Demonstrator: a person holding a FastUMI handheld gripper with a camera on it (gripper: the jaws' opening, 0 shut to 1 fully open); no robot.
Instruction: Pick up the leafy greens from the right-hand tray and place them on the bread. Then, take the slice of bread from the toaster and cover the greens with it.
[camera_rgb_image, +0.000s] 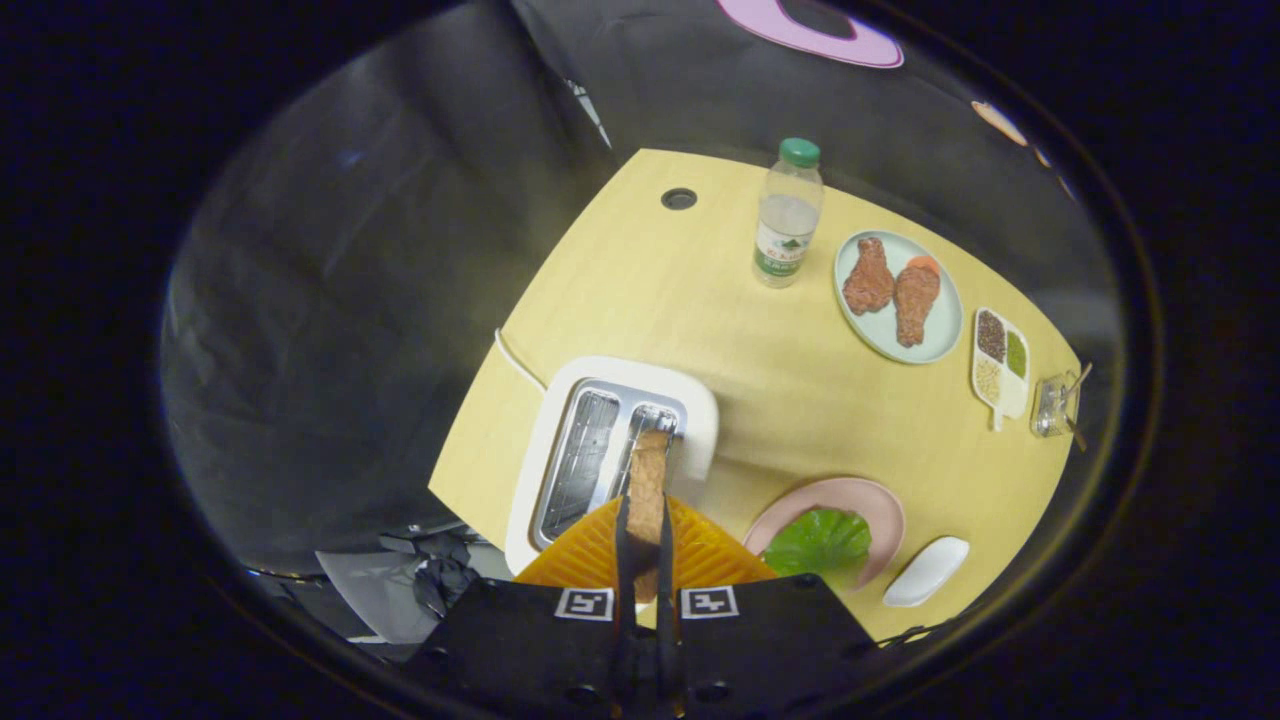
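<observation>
**Toasted slice pinched, clear of toaster**

Gripper view: claw (645, 545) pressed onto bread slice (648, 490), held edge-on, long axis along the fingers, above toaster's (700, 400) right slot. Leafy greens (820, 540) lie on pink plate (880, 505), right of toaster. Judged: carry rightward.

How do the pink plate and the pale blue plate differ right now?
The pink plate carries the leafy greens; the pale blue plate carries two browned meat pieces. The pink plate lies near the gripper, beside the toaster; the pale blue plate lies beyond, next to the water bottle. Both rest flat on the yellow table. The gripper holds the bread slice.
</observation>
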